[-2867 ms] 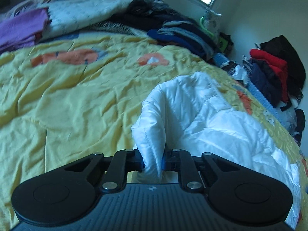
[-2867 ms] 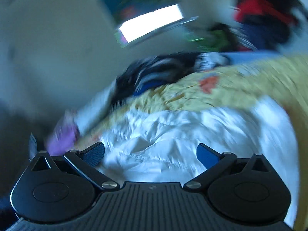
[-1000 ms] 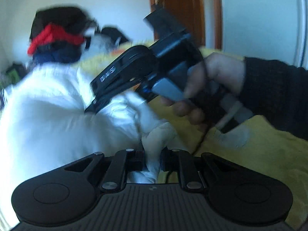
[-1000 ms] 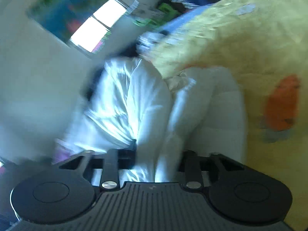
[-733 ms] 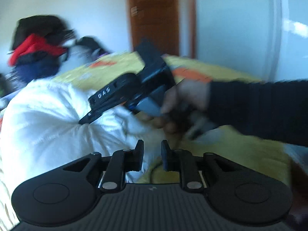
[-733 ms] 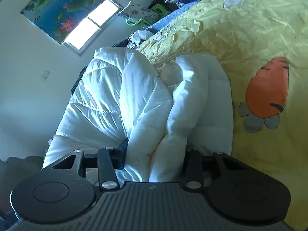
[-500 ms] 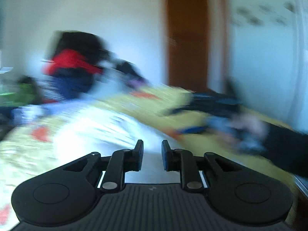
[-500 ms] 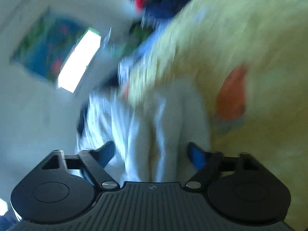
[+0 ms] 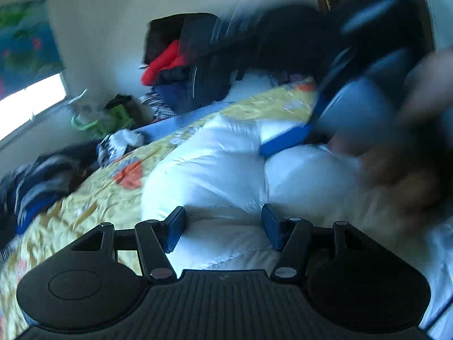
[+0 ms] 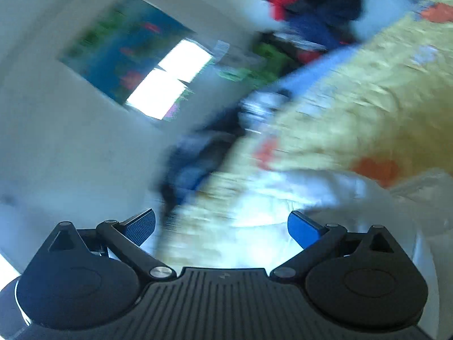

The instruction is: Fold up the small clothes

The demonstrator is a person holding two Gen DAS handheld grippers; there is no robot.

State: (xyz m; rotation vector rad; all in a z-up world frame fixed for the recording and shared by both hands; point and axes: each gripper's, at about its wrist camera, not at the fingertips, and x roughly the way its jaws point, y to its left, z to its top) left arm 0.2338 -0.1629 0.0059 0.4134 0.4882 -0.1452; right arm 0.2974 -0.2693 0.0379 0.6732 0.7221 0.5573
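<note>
A white puffy jacket (image 9: 215, 170) lies bunched on the yellow bedspread (image 9: 93, 198). My left gripper (image 9: 223, 226) is open and empty, its blue pads just above the jacket's near edge. My right gripper (image 10: 222, 226) is open and empty above the blurred jacket (image 10: 283, 198). In the left wrist view the right gripper (image 9: 288, 138), held by a hand, is blurred at the upper right over the jacket.
A heap of red, black and navy clothes (image 9: 175, 68) sits beyond the bed's far side. Dark clothes (image 9: 36, 178) lie on the bed at left. A window (image 10: 170, 82) with a floral blind is in the wall.
Both grippers let go of the white jacket and opened. The left gripper swung back toward the jacket; the right gripper lifted and turned, its view now blurred.
</note>
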